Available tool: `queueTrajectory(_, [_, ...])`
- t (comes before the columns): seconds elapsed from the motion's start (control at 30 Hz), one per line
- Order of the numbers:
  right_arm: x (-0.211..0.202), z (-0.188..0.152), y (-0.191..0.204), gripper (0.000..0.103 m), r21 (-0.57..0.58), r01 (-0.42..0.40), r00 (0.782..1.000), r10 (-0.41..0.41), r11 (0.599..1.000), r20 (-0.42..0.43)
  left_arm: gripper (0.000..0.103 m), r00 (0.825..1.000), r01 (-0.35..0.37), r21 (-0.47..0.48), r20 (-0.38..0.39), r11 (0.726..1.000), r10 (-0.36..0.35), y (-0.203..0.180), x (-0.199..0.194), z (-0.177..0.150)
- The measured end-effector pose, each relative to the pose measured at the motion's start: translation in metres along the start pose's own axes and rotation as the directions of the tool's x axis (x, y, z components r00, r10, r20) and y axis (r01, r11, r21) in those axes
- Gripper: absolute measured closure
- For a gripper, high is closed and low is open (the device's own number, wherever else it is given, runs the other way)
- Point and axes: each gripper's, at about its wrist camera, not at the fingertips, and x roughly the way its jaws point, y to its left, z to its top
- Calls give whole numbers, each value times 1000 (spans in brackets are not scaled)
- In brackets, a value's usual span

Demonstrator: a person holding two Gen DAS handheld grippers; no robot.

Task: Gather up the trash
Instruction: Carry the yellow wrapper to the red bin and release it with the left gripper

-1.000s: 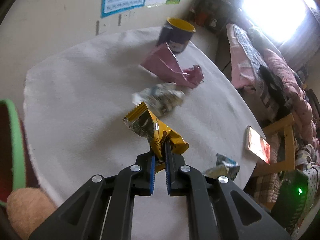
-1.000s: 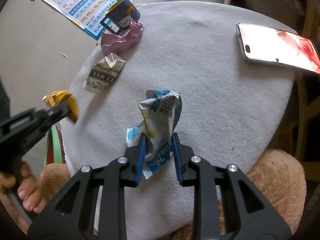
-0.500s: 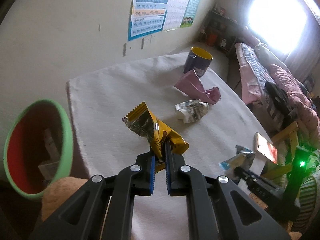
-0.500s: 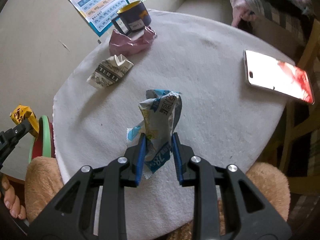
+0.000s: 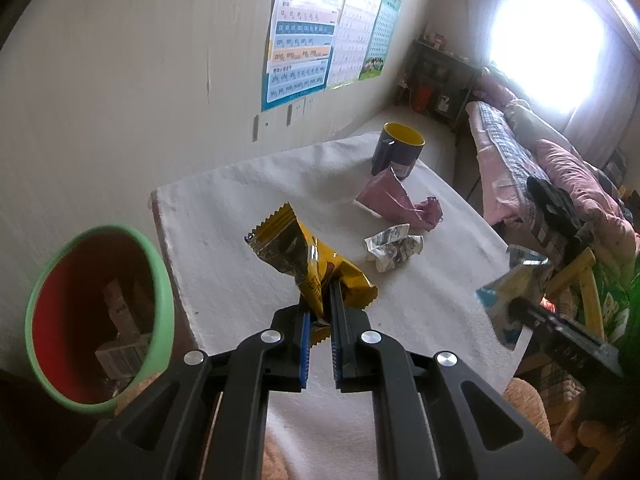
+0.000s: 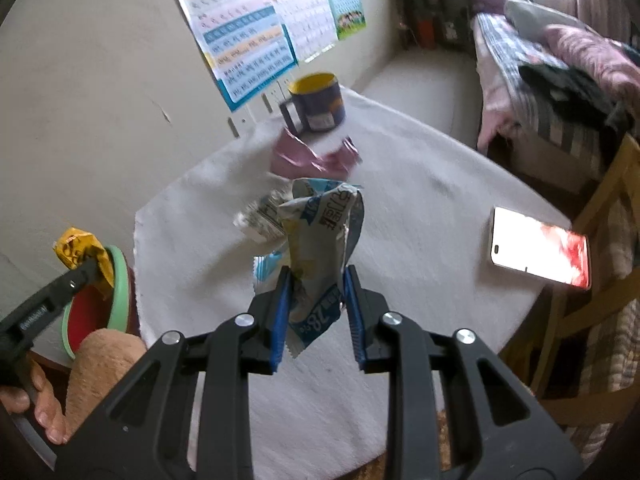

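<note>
My left gripper (image 5: 319, 312) is shut on a yellow snack wrapper (image 5: 304, 256) and holds it in the air beside a green-rimmed red bin (image 5: 100, 312) at the table's left edge. The bin holds some trash. In the right wrist view the left gripper (image 6: 90, 266) hovers at the bin's rim (image 6: 120, 280). My right gripper (image 6: 316, 292) is shut on a blue-and-white wrapper (image 6: 320, 240), lifted above the table. A pink wrapper (image 5: 400, 204) and a crumpled white wrapper (image 5: 394, 248) lie on the white table (image 5: 240, 272).
A purple mug with yellow inside (image 5: 398, 148) stands at the table's far edge. A phone (image 6: 540, 248) lies at the right of the table. A tan plush toy (image 6: 104, 364) sits by the bin. A bed (image 5: 540, 172) and a wooden chair (image 6: 600, 240) stand to the right.
Both grippers have lifted and tilted up with their wrappers. The left gripper has moved left toward the bin, which now shows larger. The right gripper has drawn back from the table.
</note>
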Motion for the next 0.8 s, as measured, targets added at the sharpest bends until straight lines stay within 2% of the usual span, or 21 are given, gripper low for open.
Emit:
queueTrajectory(0.27, [-12, 9, 25, 77, -44, -21, 999, 23, 999, 28, 97, 1000, -1, -25, 16, 1000, 2, 11, -6, -1])
queueTrajectory(0.8, [-11, 6, 54, 77, -102, -51, 999, 52, 994, 7, 97, 1000, -5, -65, 14, 998, 6, 29, -6, -5])
